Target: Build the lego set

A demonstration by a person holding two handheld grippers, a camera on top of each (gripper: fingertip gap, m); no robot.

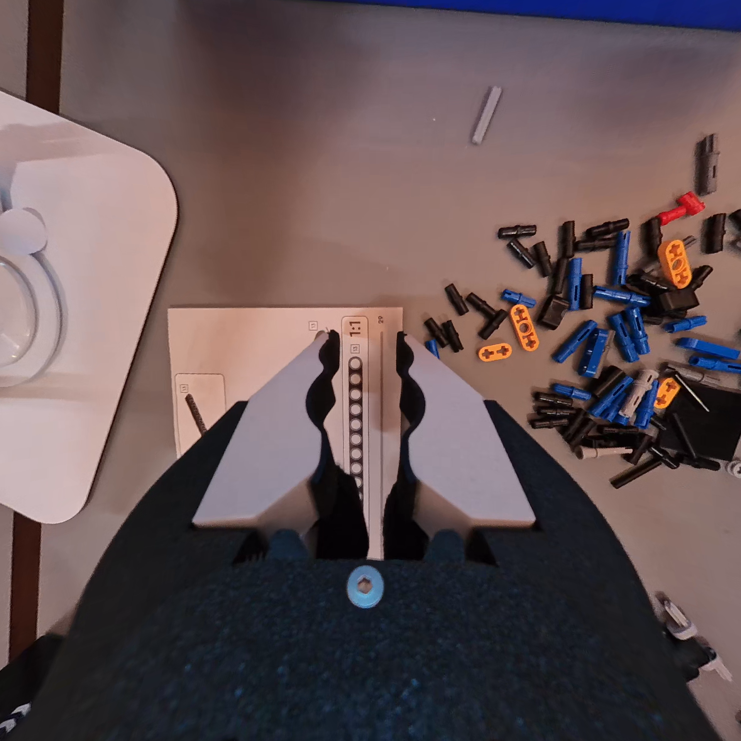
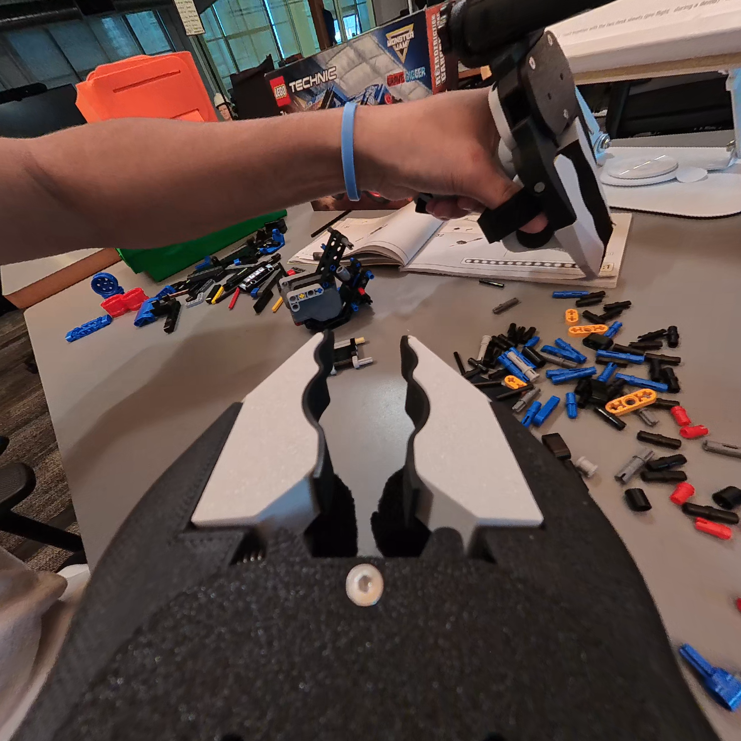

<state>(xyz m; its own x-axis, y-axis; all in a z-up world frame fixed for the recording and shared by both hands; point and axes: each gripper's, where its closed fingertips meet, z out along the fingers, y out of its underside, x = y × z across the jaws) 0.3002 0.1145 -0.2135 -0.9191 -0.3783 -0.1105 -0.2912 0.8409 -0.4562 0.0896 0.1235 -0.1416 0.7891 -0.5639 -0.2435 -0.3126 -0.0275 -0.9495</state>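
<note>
Left claw (image 1: 367, 335), spread and empty, hovers over the instruction booklet (image 1: 256, 341); loose pins (image 1: 601, 320) lie rightward, nearer the spread right claw (image 2: 367, 341).

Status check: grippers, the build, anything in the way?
Left gripper open over instruction booklet. Right gripper open, empty. Partial build untouched. Loose pins beside.

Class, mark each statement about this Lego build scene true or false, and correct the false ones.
1. The left gripper is over the open booklet. True.
2. The right gripper holds a blue pin. False: its jaws are open and empty.
3. The part-built model stands on the table. True.
4. The loose pins are all red. False: mostly black and blue, with a few orange, grey and red pieces.
5. The wristband is green. False: it is light blue.
</note>
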